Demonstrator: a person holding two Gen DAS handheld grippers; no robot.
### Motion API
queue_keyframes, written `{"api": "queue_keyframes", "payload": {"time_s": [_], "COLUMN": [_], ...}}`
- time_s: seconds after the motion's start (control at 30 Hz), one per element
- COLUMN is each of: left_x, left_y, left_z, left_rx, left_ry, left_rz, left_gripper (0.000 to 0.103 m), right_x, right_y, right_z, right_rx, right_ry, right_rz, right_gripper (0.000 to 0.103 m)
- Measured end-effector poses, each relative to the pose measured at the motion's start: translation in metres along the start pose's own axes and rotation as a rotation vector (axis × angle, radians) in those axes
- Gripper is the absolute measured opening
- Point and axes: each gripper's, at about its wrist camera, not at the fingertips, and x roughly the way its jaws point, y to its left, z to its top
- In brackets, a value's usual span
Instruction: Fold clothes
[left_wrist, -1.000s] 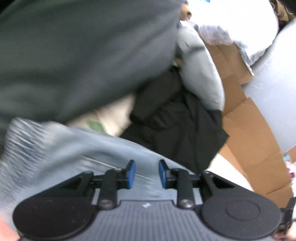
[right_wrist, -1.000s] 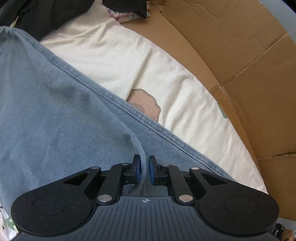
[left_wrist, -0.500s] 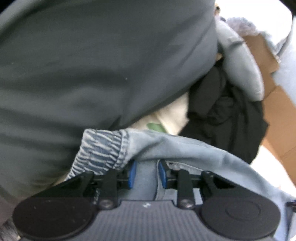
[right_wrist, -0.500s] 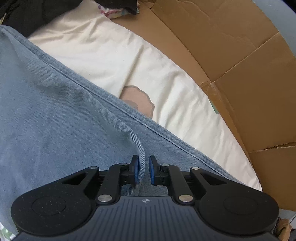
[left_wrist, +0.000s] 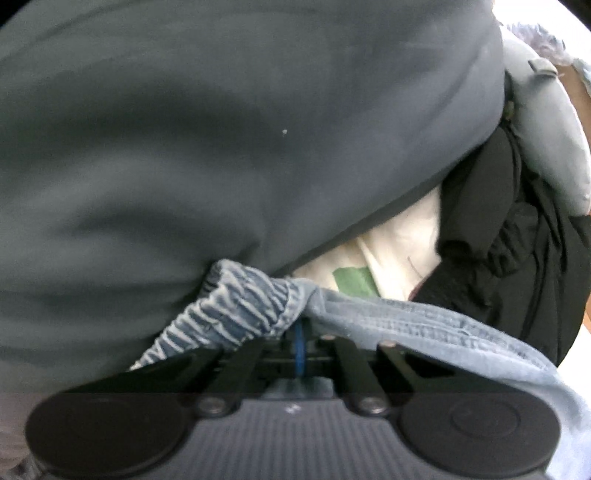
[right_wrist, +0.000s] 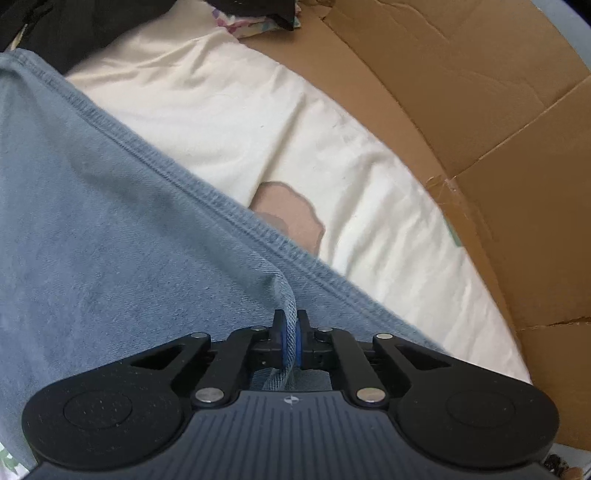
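Note:
A light blue denim garment (right_wrist: 110, 236) spreads over the left half of the right wrist view, its stitched seam running diagonally. My right gripper (right_wrist: 291, 334) is shut on a raised fold of that denim. In the left wrist view the same denim garment (left_wrist: 424, 325) drapes over my left gripper (left_wrist: 300, 332), whose blue pads are pressed together under the gathered elastic waistband (left_wrist: 236, 306). The left jaws are shut on the waistband edge; the cloth hides the fingertips.
A large dark grey cloth (left_wrist: 221, 129) fills the upper left wrist view, close to the camera. Black clothes (left_wrist: 517, 240) and a pale grey pillow (left_wrist: 546, 133) lie at the right. A cream sheet (right_wrist: 295, 129) with a brownish stain (right_wrist: 291, 218) meets cardboard walls (right_wrist: 480, 92).
My left gripper has shut on the denim waistband; it stood open a second ago. The grey cloth now fills more of the left view. The right gripper holds its fold, barely moved.

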Motion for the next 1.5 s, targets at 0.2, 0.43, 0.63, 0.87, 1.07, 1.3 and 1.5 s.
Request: {"api": "queue_keyframes", "payload": {"time_s": [0.2,0.43,0.63,0.87,1.07,1.3,1.5], "left_x": [-0.002,-0.006,-0.044,-0.049,-0.024,0.007,0.016], "left_y": [-0.009,-0.031,-0.059,-0.108,-0.139,-0.151,-0.170], "left_z": [0.000,-0.004,-0.012,-0.031,-0.041,-0.034,-0.033], "left_rx": [0.062,0.125,0.166,0.238,0.304,0.283,0.313], "left_ry": [-0.001,-0.045,-0.060,-0.042,-0.024,-0.021,-0.028], "left_rz": [0.043,0.135,0.064,-0.067,-0.082,-0.051,0.022], "left_gripper": [0.003,0.003,0.004,0.012,0.014,0.013,0.009], "right_x": [0.001,0.022,-0.012,-0.060,-0.071,-0.103,-0.126], "right_y": [-0.005,-0.010,-0.014,-0.014,-0.012,-0.013,-0.021], "right_z": [0.018,0.017,0.007,-0.012,-0.038,-0.087,-0.126], "right_rx": [0.018,0.044,0.047,0.088,0.133,0.113,0.072], "right_ry": [0.028,0.060,-0.002,-0.135,-0.154,-0.161,-0.157], "right_rz": [-0.025,-0.018,-0.037,-0.019,0.009,0.052,0.060], "right_gripper": [0.002,0.018,0.046,0.051,0.051,0.050,0.050]}}
